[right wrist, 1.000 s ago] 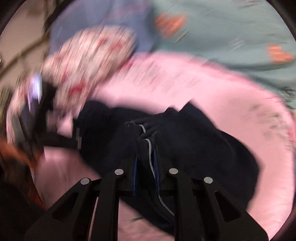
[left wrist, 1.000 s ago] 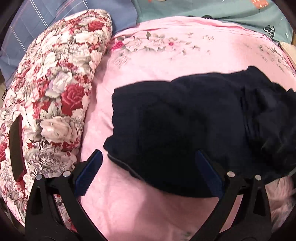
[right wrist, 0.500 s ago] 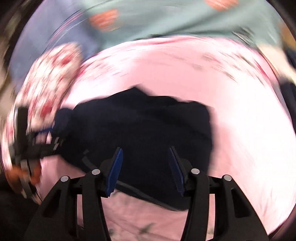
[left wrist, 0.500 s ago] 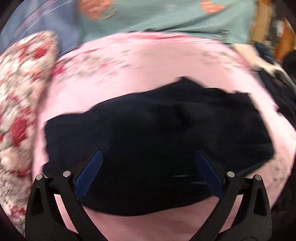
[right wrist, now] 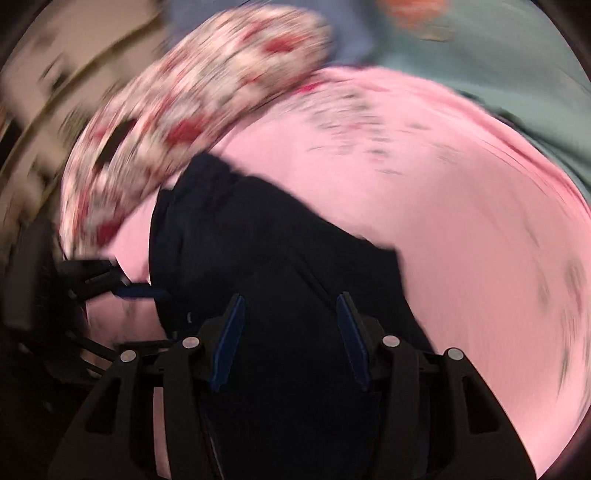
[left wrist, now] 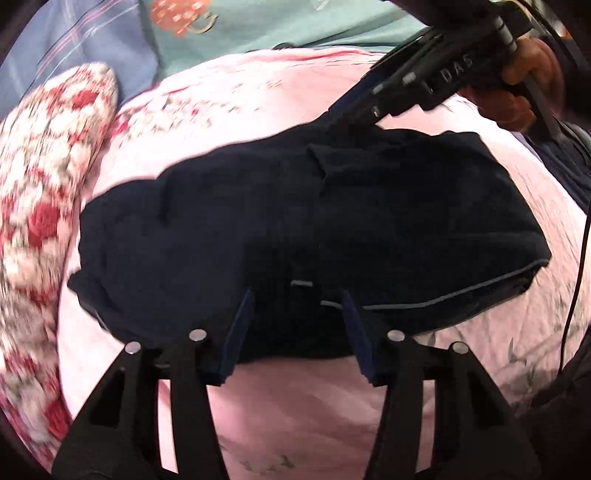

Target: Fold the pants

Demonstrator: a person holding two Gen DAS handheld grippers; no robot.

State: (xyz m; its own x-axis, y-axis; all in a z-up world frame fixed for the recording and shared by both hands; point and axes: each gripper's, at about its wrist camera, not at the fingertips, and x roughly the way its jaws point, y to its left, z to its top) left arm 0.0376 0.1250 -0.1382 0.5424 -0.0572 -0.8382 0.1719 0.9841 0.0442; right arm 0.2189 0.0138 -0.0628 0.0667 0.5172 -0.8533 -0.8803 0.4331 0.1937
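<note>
The dark navy pants (left wrist: 295, 229) lie folded in a compact bundle on the pink blanket (left wrist: 295, 413). A thin grey piping line runs along the near right edge. My left gripper (left wrist: 297, 295) is open, its blue pads at the bundle's near edge, straddling the fabric. My right gripper (right wrist: 290, 299) is open, low over the pants (right wrist: 280, 258) with nothing clamped. In the left wrist view the right gripper (left wrist: 354, 110) reaches the pants' far edge, held by a hand. The right wrist view is blurred.
A floral red-and-white pillow (left wrist: 40, 177) lies left of the pants, also in the right wrist view (right wrist: 192, 96). A teal sheet (left wrist: 280, 26) and blue plaid fabric (left wrist: 74, 48) lie beyond the blanket. The left gripper shows at the left in the right wrist view (right wrist: 107, 280).
The right gripper opened and let go of the pants, then moved to the bundle's far side. The left gripper's jaws narrowed and it shifted to the bundle's near middle edge.
</note>
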